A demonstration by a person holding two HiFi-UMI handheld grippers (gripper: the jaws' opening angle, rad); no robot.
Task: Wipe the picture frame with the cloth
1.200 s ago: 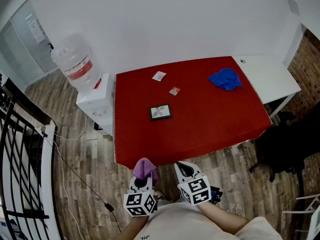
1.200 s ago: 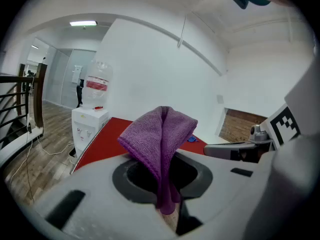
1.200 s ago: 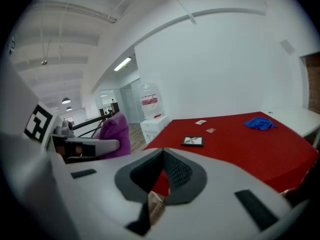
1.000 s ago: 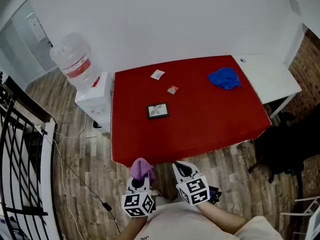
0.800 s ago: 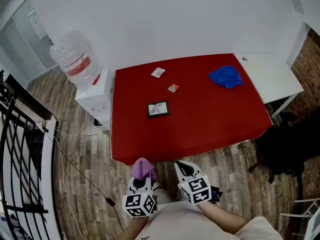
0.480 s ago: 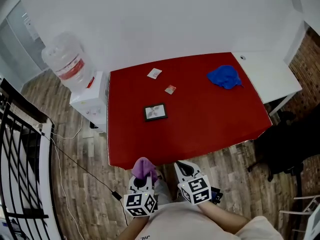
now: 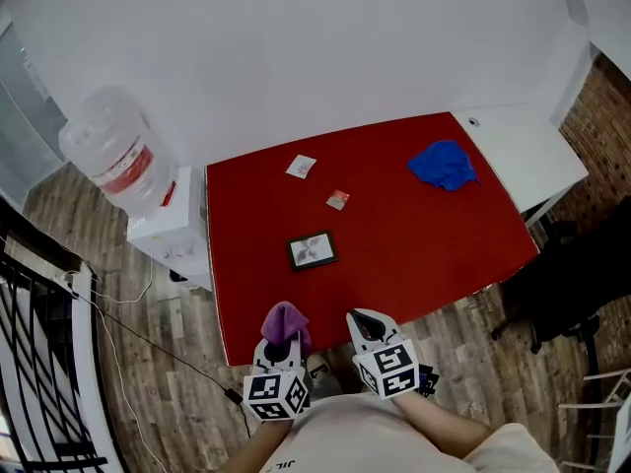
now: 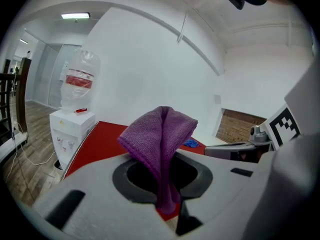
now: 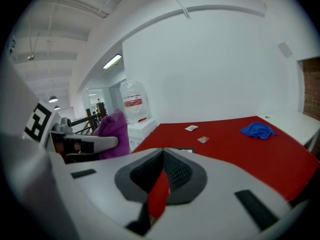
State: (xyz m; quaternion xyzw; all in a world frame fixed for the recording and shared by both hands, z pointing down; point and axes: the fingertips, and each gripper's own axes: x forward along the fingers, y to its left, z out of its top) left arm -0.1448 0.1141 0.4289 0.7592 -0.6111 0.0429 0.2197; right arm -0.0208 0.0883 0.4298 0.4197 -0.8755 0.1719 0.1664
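Closest to the viewer, a person is holding two grippers side by side over a wooden floor [image 7: 148,363], just short of the near edge of a red table [image 7: 434,235]. The left gripper [image 7: 282,351] is clamping a folded purple cloth [image 8: 160,144] between its jaws, and the cloth is sticking up past the tips. The right gripper [image 7: 364,329] is holding nothing; its jaws are pressed together.

Farther out, a small dark picture frame [image 7: 313,250] is lying flat on the table's near-left part, well apart from both grippers. Beyond it, two small paper packets [image 7: 338,200] are lying apart from each other. A crumpled blue cloth [image 7: 443,164] is sitting near the far right corner. A white water dispenser [image 7: 163,227] is standing beside the table's left edge, and a white table [image 7: 518,151] is adjoining its right side.
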